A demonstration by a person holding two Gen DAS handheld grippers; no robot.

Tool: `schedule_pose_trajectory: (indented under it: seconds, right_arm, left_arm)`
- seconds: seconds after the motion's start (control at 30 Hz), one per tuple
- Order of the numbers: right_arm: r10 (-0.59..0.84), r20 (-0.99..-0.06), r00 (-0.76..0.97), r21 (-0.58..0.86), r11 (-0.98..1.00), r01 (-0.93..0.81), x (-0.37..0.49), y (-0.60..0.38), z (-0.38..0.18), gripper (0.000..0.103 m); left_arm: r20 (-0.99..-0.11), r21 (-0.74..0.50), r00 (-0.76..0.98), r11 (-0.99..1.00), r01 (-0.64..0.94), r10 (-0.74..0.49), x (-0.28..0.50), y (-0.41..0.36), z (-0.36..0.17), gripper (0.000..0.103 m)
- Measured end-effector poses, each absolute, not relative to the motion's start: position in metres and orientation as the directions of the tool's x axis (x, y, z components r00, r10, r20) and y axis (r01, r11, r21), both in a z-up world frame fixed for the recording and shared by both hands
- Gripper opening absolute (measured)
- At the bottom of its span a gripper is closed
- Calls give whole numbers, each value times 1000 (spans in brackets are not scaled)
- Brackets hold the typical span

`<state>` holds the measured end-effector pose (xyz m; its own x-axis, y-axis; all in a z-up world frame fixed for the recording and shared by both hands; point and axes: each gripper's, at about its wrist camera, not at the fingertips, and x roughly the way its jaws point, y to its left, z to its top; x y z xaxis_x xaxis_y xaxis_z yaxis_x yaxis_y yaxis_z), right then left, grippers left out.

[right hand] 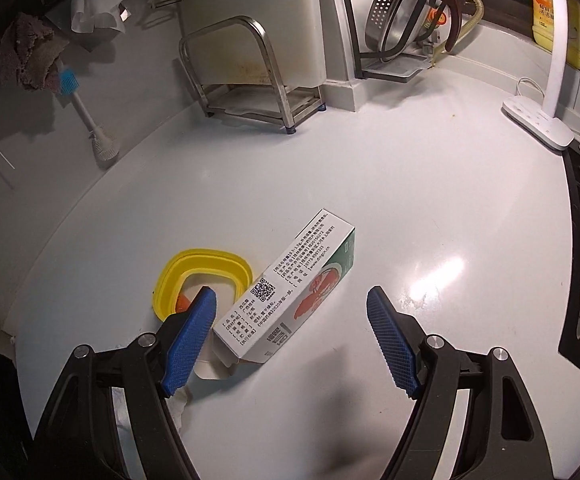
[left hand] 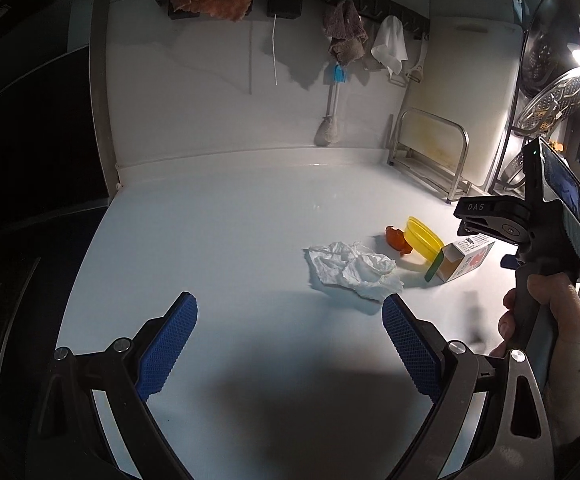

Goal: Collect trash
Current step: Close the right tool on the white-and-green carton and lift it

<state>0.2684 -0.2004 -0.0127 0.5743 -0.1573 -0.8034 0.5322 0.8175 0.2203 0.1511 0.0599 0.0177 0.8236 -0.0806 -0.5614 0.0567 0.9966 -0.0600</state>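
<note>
On the white counter [left hand: 210, 240] lie a crumpled white tissue [left hand: 350, 270], an orange scrap [left hand: 397, 239], a yellow plastic lid [left hand: 424, 237] and a small white and green carton [left hand: 464, 259] with an open end. My left gripper [left hand: 290, 312] is open and empty, just short of the tissue. My right gripper [right hand: 292, 300] is open and hovers over the carton [right hand: 290, 300], which lies between its blue fingers [right hand: 390, 336]. The yellow lid [right hand: 200, 274] sits left of the carton, with the orange scrap [right hand: 183, 302] behind the left finger. The tissue [right hand: 178, 408] peeks out below.
A steel rack [right hand: 246, 76] with a white cutting board stands at the back. Cloths [left hand: 346, 28] and a brush [left hand: 332, 100] hang on the wall. Strainers and pot lids [right hand: 402, 12] sit in a stand. A white desk lamp [right hand: 542, 120] stands at the right. A dark stove [left hand: 18, 200] borders the left.
</note>
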Motion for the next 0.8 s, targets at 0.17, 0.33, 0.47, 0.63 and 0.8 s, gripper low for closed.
schedule_pose_trajectory:
  seconds: [0.17, 0.33, 0.47, 0.63, 0.8]
  right_arm:
    - [-167, -819, 548, 202, 810, 550, 276, -200, -21, 74]
    - [-145, -819, 555, 199, 835, 513, 279, -198, -22, 74]
    - [-93, -817, 570, 236, 847, 477, 278, -201, -21, 55]
    - [-36, -811, 583, 261, 871, 417, 275, -199, -20, 37]
    - [54, -785, 617, 327, 882, 339, 262, -204, -20, 27]
  left_arm:
    - [-567, -60, 819, 997, 57, -81, 149, 64, 16, 92]
    - [-576, -58, 813, 997, 59, -82, 150, 63, 14, 92]
    - [-575, -51, 814, 997, 64, -81, 150, 58, 15, 92]
    - [-582, -51, 808, 996, 76, -92, 150, 48, 16, 92]
    - [-590, -45, 801, 995, 88, -98, 152, 38, 16, 92]
